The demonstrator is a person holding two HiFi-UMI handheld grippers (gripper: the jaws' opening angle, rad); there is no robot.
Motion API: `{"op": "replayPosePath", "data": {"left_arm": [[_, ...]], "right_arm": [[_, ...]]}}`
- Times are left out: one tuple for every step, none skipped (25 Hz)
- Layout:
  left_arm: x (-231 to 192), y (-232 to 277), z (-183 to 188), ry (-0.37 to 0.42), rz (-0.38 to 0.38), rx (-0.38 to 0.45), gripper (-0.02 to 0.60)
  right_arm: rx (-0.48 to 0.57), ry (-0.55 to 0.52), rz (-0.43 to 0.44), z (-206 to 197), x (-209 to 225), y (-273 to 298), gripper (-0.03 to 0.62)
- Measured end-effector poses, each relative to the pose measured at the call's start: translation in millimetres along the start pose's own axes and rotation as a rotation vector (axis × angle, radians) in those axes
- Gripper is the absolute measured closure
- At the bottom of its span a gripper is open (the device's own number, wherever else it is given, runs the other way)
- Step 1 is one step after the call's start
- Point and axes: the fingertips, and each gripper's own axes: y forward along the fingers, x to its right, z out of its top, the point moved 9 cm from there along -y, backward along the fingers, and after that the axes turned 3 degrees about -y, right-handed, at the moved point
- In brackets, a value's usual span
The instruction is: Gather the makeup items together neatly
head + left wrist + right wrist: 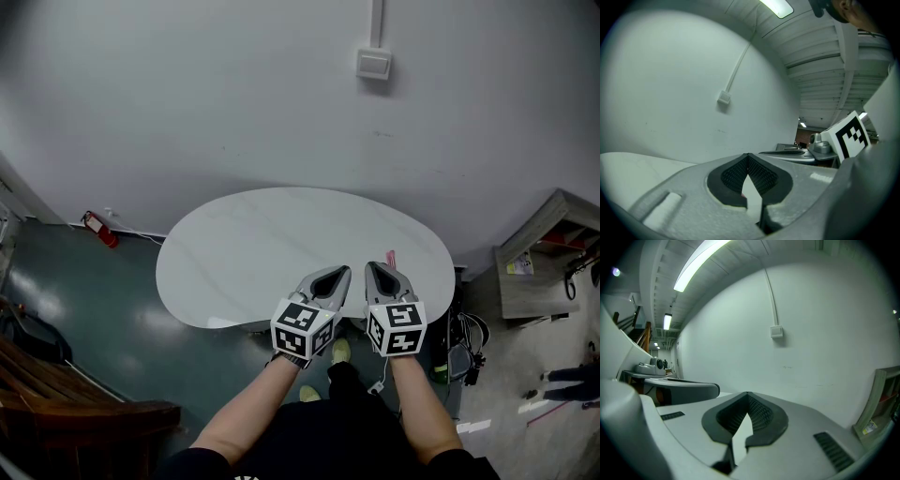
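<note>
Pink item (391, 255) on table (244, 244), just beyond right gripper's (377, 266) closed fingers (397, 285)

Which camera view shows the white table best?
The head view: it shows nearly the whole oval table from above. The left gripper view shows only a strip of it; the right gripper view shows hardly any.

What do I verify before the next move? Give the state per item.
1. Left gripper empty: ok, jaws together on nothing.
2. Right gripper empty: ok, jaws together on nothing.
3. Jaws open for a grasp: not ok, both shut.
4. Makeup items in sight: not ok, only one small pink thing beside the right gripper's tip, over the table.
5. What that pink thing is: cannot tell.
</note>
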Motion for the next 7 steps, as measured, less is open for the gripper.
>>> {"op": "replayPosePath", "data": {"left_arm": [[-0.2, -0.7, -0.4, -0.001, 0.001, 0.0, 0.574], [-0.2, -1.3, -0.8, -0.002, 0.001, 0.0, 0.574], [0.0, -1.6, -1.3, -0.002, 0.002, 0.0, 0.574], [0.2, -1.7, -1.5, -0.002, 0.002, 0.001, 0.574], [0.4, -1.7, -1.6, -0.001, 0.001, 0.003, 0.574], [0.6, -1.7, -1.5, 0.0, 0.001, 0.004, 0.574], [0.8, -1.6, -1.4, 0.002, 0.001, 0.006, 0.574]], "right_arm": [[-0.001, -0.002, 0.0, -0.1, -0.8, -0.4, 0.58], [-0.001, -0.003, 0.0, -0.2, -1.4, -0.8, 0.58], [-0.001, -0.004, 0.0, -0.2, -1.7, -1.1, 0.58], [0.0, -0.005, 0.0, -0.3, -1.9, -1.4, 0.58], [0.001, -0.006, 0.0, -0.1, -2.0, -1.5, 0.58], [0.002, -0.007, 0.0, 0.1, -2.1, -1.6, 0.58], [0.003, -0.008, -0.001, 0.4, -2.3, -1.7, 0.58]]}}
